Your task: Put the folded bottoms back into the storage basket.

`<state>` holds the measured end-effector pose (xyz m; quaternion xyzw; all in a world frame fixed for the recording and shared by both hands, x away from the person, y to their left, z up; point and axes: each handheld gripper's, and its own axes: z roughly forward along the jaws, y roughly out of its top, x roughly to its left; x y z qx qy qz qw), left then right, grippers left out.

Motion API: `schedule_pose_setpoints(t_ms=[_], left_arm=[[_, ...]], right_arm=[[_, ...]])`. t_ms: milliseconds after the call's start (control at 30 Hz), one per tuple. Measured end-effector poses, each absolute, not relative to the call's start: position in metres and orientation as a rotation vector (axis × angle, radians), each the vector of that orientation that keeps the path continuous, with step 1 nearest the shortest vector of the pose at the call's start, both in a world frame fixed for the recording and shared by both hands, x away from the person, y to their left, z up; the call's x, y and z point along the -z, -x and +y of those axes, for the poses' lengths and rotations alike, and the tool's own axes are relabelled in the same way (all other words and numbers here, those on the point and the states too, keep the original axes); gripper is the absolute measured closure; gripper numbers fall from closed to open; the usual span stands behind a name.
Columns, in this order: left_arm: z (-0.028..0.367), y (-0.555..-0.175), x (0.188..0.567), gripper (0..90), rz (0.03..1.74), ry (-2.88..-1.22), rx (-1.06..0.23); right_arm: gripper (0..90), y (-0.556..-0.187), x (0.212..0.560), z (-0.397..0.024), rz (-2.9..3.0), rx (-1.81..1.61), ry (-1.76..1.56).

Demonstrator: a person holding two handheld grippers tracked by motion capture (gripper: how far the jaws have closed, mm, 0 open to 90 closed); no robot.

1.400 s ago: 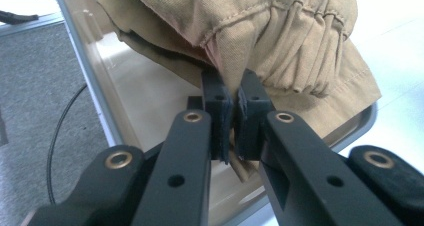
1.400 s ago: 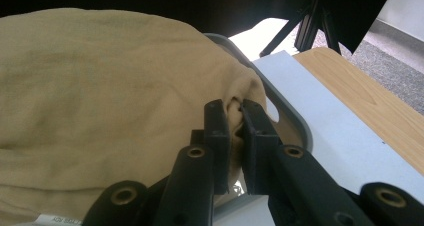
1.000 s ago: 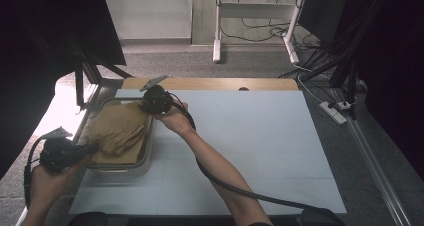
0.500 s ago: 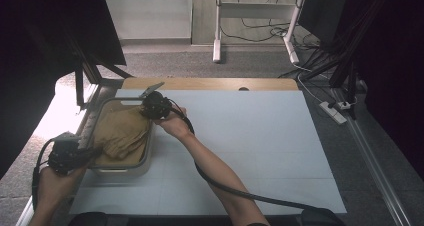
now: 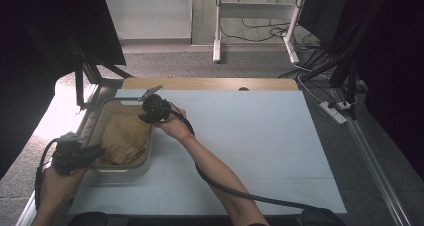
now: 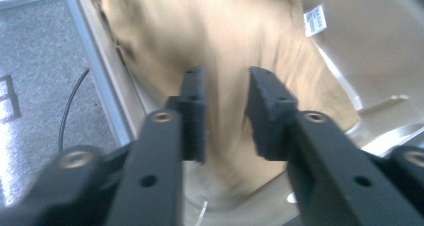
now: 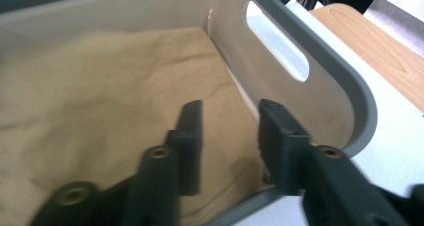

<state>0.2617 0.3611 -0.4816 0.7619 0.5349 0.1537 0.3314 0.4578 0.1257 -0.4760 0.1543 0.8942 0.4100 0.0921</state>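
At the left edge of the table the left gripper (image 5: 75, 155) hovers at the near left corner of the grey bin (image 5: 125, 170). Its jaws have just been opening; in the left gripper view the pads (image 6: 194, 111) stand apart with a clear gap, nothing pinched, and the tan cloth (image 6: 235, 46) lies just beyond them. That cloth (image 5: 124, 138) sits crumpled inside the bin, a small white tag (image 6: 315, 20) showing on it. Further right, the right gripper (image 5: 152, 108) hangs over the bin's far right rim, jaws likewise just opened and spread, the cloth (image 7: 100, 111) below them and the bin's handle slot (image 7: 277, 48) beside. I'd judge both hands are at the reaching stage, readying to take the cloth. Next, each gripper needs to dip into the fabric and close on a fold.
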Motion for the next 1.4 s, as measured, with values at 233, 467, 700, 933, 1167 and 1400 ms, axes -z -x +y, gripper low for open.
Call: schedule_pose_setpoints(t_ms=[233,467,700,933,1167,1400], left_arm=[[0.359,-0.26,0.479,44.3,1.388,-1.969,-0.406],[0.348,-0.255,0.476,23.4,1.352,-1.921,-0.368],[0.342,-0.249,0.469,7.4,1.281,-1.877,-0.291],[0.333,-0.242,0.468,0.0,1.249,-1.869,-0.303],[0.321,-0.234,0.469,0.0,1.199,-1.86,-0.221],[0.309,-0.221,0.465,0.0,1.16,-1.857,-0.226]], right_arm=[[47.0,-0.457,0.47,0.125,2.643,-1.228,-0.461],[31.6,-0.455,0.47,0.124,2.654,-1.221,-0.497],[9.9,-0.45,0.464,0.123,2.687,-1.228,-0.533],[2.1,-0.447,0.461,0.114,2.676,-1.245,-0.568],[0.0,-0.442,0.459,0.106,2.66,-1.217,-0.548],[0.0,-0.437,0.455,0.098,2.664,-1.196,-0.525]])
